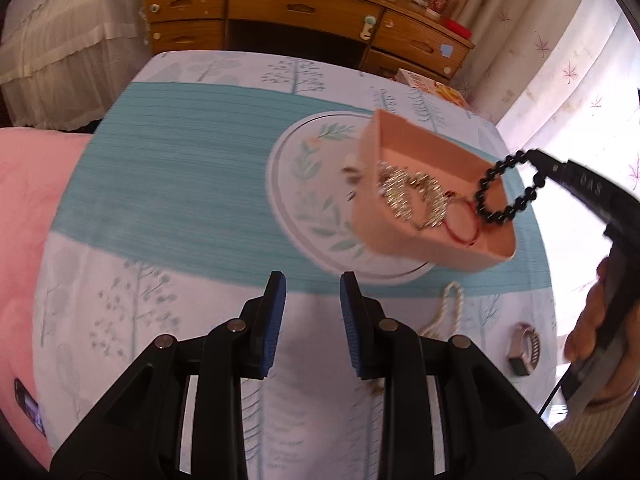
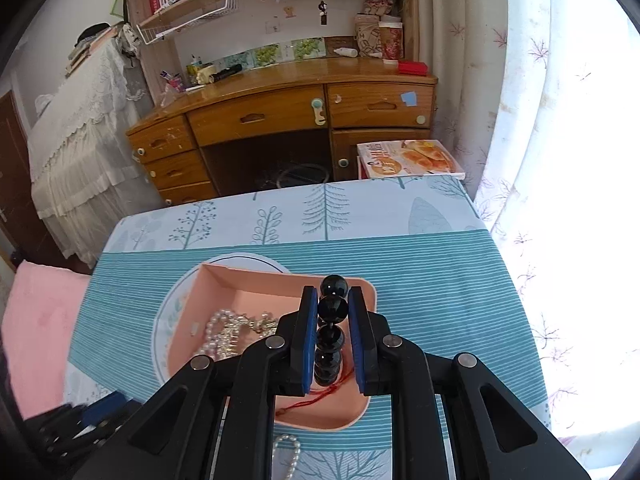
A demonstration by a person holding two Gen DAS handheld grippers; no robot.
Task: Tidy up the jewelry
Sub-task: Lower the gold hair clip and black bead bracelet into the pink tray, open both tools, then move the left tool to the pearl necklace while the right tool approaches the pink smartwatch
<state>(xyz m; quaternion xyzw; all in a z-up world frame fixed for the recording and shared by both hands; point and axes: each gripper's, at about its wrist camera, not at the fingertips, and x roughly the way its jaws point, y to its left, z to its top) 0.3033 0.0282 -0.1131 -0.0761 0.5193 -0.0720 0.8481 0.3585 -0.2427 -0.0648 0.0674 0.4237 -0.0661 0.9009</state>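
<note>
Right tongs pinch a black bead bracelet by a few beads, pads tight on both sides; the rest of the loop hangs free below the tips, over the pink tray. Gripping at the top of the loop makes sense: it dangles clear and should pool into the tray once let go. Tongs point steeply down at the tray's near-right part.

Left tongs stand slightly spread, nothing between the pads, hovering over the tablecloth short of the tray. Looks like staging for the next pick.

Tray sits on a plate, partly overhanging its right edge. Already inside: a sparkly gold piece, a red cord and, in the right view, a pearl strand. So sorting is well along.

Not yet in the tray: a pearl string on the cloth just in front of it, and a watch nearer the person's hand.

Risks:
- loop catching on the tray wall
- beads landing on the red cord and tangling

Next call, my guess: lower a bit, centre over the bare tray floor, then release.
</note>
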